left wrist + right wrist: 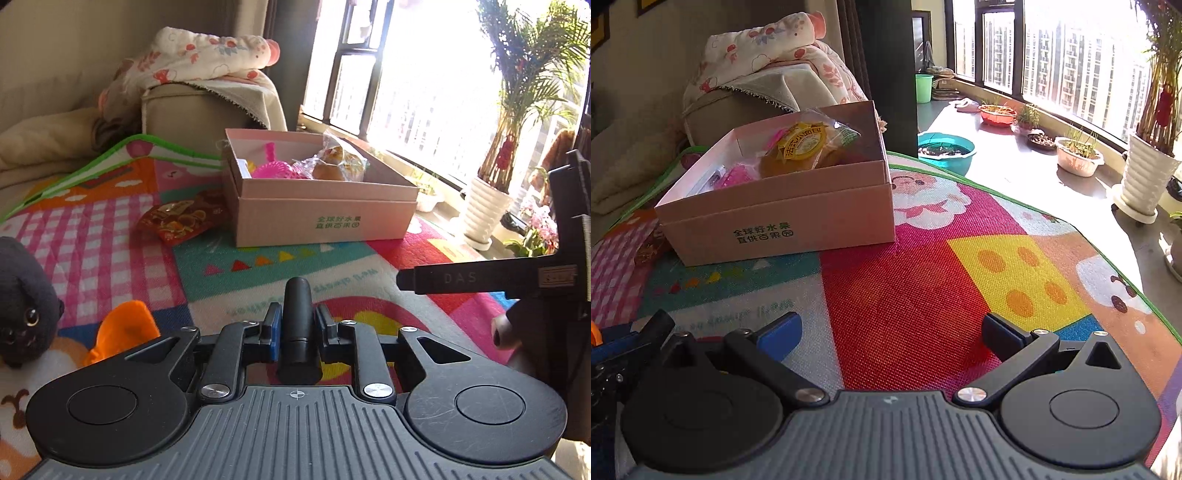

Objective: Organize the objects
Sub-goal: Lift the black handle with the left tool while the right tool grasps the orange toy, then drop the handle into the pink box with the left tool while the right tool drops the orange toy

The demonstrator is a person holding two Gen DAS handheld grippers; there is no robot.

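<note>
Black and cylindrical, a small tube [297, 325] sits pinched between the pads of my left gripper [295, 326] at lower centre of the left wrist view. Its destination, the cardboard box [321, 218], lies above centre on the play mat [110, 236], already holding a pink toy [275, 170] and wrapped bread [338, 164]. I should keep the pinch firm and carry high over the rim. In the right wrist view, my right gripper [892, 334] is spread wide and empty at bottom centre, the box upper left.
</note>
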